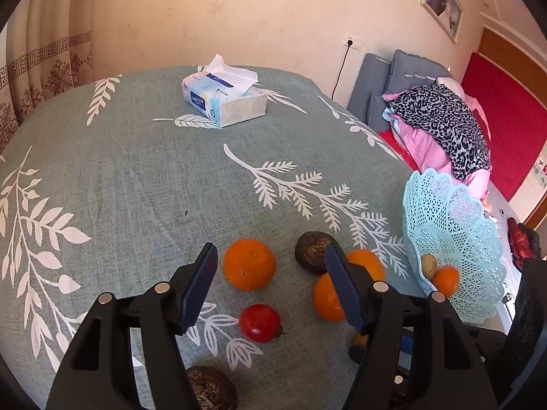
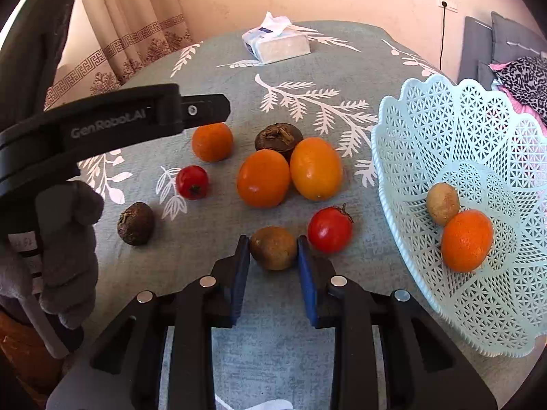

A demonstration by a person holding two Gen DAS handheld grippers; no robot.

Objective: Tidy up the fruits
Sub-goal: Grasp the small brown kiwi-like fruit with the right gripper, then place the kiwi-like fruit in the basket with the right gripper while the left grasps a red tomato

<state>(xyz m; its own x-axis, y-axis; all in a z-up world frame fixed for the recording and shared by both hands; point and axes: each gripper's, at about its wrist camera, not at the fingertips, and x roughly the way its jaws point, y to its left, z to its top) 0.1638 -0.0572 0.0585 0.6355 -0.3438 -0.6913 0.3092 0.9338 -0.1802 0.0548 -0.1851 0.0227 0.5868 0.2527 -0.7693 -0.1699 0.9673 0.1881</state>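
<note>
A round brown fruit [image 2: 273, 247] is held between the two blue pads of the right gripper [image 2: 273, 251], and it sits low on the green cloth with white leaves [image 2: 205, 68]. The pads [image 2: 243, 263] are pressed against both sides of the fruit, so the tongs are closed on it. The left gripper [image 1: 271, 261] is seen above the cloth with its tongs wide apart, and nothing is held in it. An orange [image 1: 249, 264] is seen between its open tips, lower down on the cloth. A red tomato [image 2: 330, 229] is found just beside the held fruit, on its right. Two big oranges [image 2: 263, 178] are found touching each other in the middle, and a dark brown fruit [image 2: 278, 138] is tucked right behind them. A small tomato [image 2: 192, 182] and another dark fruit [image 2: 135, 223] are laid further to the left, well apart from the rest. A pale blue basket with holes [image 2: 427, 109] is placed at the right edge of the table. One orange [image 2: 466, 240] and one small tan fruit [image 2: 442, 204] are seen inside it, touching each other. A tissue box [image 1: 224, 99] is placed at the far side of the table. A grey glove [image 2: 70, 249] is seen on the hand at the left.
</note>
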